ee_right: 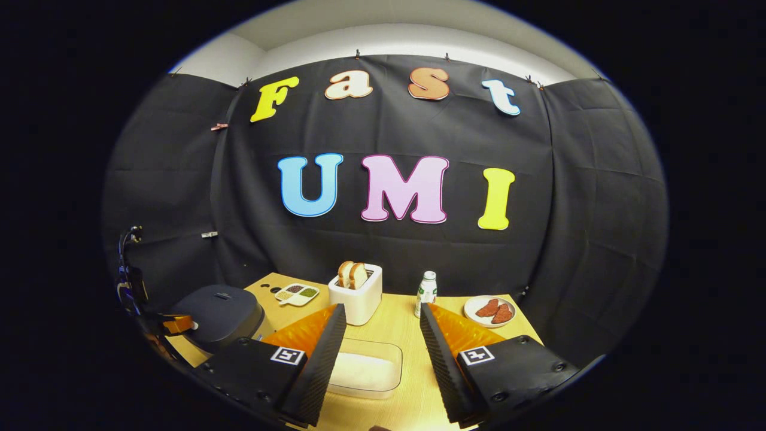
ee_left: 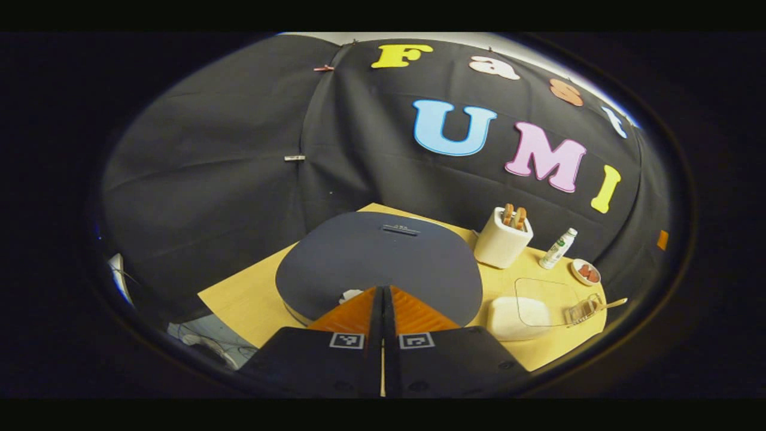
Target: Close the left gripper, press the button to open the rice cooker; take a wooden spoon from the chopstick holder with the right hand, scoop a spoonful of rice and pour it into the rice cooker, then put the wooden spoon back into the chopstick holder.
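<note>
Here your left gripper (ee_left: pixel 383 293) has its two fingers pressed flat together with nothing between them, and their tips sit over the near rim of the rice cooker (ee_left: pixel 383 266), just beside a small white patch (ee_left: pixel 350 294) on that rim, which may be the button, though you cannot tell that for sure, nor whether the tips touch it. The cooker is a broad, dark, rounded body with its lid down flat and a short slot-like handle (ee_left: pixel 401 229) near the far edge of the lid; it stands at the left end of the bench (ee_left: pixel 239 299), and in the left gripper view its long axis runs across your line of reach. In the right gripper view you see the same cooker low at the left, with your left gripper meeting it from the near side. Your right gripper (ee_right: pixel 380 317) is held level with its fingers spread wide and empty, pointing at the back wall. Between them, close to the front edge of the bench, lies a clear lidded box (ee_right: pixel 365 368) of white rice. Farther back, past the fingertips, stand a white toaster (ee_right: pixel 357 293) with two slices of bread upright in it and a small white bottle (ee_right: pixel 426 293) with a green label. Toward the far right corner sits a small plate (ee_right: pixel 491 310) of reddish pieces, and toward the far left a divided dish (ee_right: pixel 296 293) of grains. In the left gripper view a wooden spoon (ee_left: pixel 610 304) lies in a clear holder (ee_left: pixel 583 311) at the right edge, handle pointing outward to the right.
</note>
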A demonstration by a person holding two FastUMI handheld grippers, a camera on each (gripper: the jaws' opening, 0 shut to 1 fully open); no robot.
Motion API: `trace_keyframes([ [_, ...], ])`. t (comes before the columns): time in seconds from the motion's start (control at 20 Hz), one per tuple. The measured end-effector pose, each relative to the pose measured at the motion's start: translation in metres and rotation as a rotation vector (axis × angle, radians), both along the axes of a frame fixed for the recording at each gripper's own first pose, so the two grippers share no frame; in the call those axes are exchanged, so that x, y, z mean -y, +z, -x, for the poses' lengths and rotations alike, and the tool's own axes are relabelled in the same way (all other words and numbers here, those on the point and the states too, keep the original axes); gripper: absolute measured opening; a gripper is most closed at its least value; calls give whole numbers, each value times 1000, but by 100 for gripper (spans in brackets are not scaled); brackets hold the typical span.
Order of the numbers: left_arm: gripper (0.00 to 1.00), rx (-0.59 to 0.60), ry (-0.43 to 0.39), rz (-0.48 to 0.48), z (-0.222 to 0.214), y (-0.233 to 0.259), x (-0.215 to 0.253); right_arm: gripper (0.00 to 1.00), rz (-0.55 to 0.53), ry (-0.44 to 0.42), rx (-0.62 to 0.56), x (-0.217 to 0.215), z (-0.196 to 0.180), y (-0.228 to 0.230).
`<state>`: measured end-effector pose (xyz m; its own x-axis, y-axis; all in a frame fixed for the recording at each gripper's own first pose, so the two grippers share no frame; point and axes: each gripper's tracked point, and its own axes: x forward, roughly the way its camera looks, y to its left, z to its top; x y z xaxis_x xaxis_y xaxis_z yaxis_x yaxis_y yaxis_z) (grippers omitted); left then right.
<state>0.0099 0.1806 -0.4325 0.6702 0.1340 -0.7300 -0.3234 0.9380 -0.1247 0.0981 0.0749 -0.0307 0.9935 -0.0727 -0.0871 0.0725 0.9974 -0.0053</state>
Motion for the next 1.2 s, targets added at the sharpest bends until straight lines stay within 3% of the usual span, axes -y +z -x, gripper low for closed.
trace_keyframes([
  [0.25,9,-30,-27,3,4,-9,3,78,5,12,1,-3,-1,0],
  [0.6,9,-12,-15,-69,-4,0,2,78,7,11,2,-1,1,0],
  [0.7,5,25,-17,-104,-9,14,3,78,3,7,3,2,2,1],
  [0.75,10,48,-20,-121,-12,23,2,78,2,3,4,3,4,1],
  [0.8,5,78,-22,-134,-18,34,2,78,0,0,6,5,5,1],
  [1.05,10,188,-22,-173,-37,79,3,78,-19,-17,3,15,7,-1],
  [1.2,8,255,-34,-222,-39,105,5,78,-22,-25,6,22,10,-1],
])
